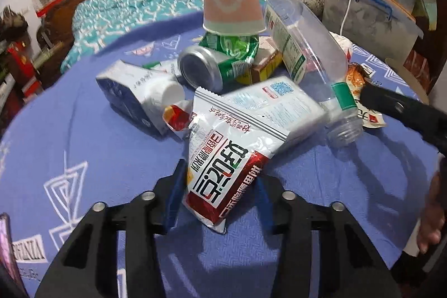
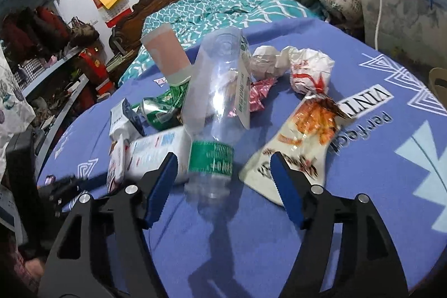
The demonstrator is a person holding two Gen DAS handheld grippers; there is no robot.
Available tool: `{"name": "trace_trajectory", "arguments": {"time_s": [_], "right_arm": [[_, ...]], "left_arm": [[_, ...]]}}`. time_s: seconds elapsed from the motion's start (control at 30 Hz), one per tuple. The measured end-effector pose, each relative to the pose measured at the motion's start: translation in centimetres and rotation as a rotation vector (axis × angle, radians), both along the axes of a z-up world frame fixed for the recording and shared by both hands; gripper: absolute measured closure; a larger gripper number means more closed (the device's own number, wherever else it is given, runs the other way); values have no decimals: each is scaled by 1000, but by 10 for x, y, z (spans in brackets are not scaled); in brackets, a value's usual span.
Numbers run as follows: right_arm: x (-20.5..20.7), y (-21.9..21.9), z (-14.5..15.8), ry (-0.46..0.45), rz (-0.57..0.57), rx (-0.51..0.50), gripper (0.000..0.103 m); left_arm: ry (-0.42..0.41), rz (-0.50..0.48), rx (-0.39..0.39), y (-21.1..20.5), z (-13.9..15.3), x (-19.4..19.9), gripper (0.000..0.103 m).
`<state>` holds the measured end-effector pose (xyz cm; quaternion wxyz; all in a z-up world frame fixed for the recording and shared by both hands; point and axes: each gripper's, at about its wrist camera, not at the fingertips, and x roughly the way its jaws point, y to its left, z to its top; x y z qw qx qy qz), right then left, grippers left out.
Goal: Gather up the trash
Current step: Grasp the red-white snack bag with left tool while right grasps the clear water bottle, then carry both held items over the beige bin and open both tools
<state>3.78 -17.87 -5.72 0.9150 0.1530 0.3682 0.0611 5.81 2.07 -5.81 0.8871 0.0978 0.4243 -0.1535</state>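
Note:
A heap of trash lies on the blue tablecloth. In the left wrist view a red and white snack bag lies between my left gripper's blue pads, which stand open around its lower end. Behind it are a white pack, a crushed green can, a milk carton, an upturned pink paper cup and a clear plastic bottle. In the right wrist view my right gripper is open around the clear bottle's neck. An orange snack wrapper lies under its right finger.
Crumpled white paper and a pink wrapper lie behind the bottle. A bed with a teal quilt stands beyond the table. A grey plastic bin is at the right, cluttered shelves at the left.

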Motion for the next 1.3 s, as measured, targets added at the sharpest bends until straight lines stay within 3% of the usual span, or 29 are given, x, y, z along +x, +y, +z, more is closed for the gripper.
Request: {"name": "trace_trajectory", "arguments": {"time_s": [0.07, 0.23, 0.27, 0.33, 0.57, 0.77, 0.93, 1.13, 1.23, 1.3], "right_arm": [[9, 4, -2, 5, 8, -14, 31], [29, 10, -20, 73, 36, 10, 32], [32, 11, -25, 90, 45, 32, 52], [37, 7, -33, 118, 85, 128, 59], [-1, -32, -10, -8, 19, 262, 60], [-37, -104, 1, -95, -148, 341, 60], [-86, -190, 4, -156, -389, 380, 60], [-126, -285, -15, -100, -622, 430, 60], [-133, -316, -27, -60, -685, 458, 60], [-134, -336, -36, -41, -706, 484, 60]], "left_arm": [[-26, 1, -26, 8, 7, -10, 78], [-69, 9, -144, 40, 35, -39, 82], [-78, 12, -169, 46, 42, -44, 82], [-97, 13, -191, 49, 52, -51, 82], [-114, -84, -234, 16, 79, -43, 82], [-85, -310, -232, -79, 88, -20, 83], [26, -550, -251, -200, 83, 7, 83], [176, -774, -207, -357, 57, 28, 82], [253, -819, -176, -421, 34, 33, 82], [275, -817, -149, -454, 20, 35, 75]]}}
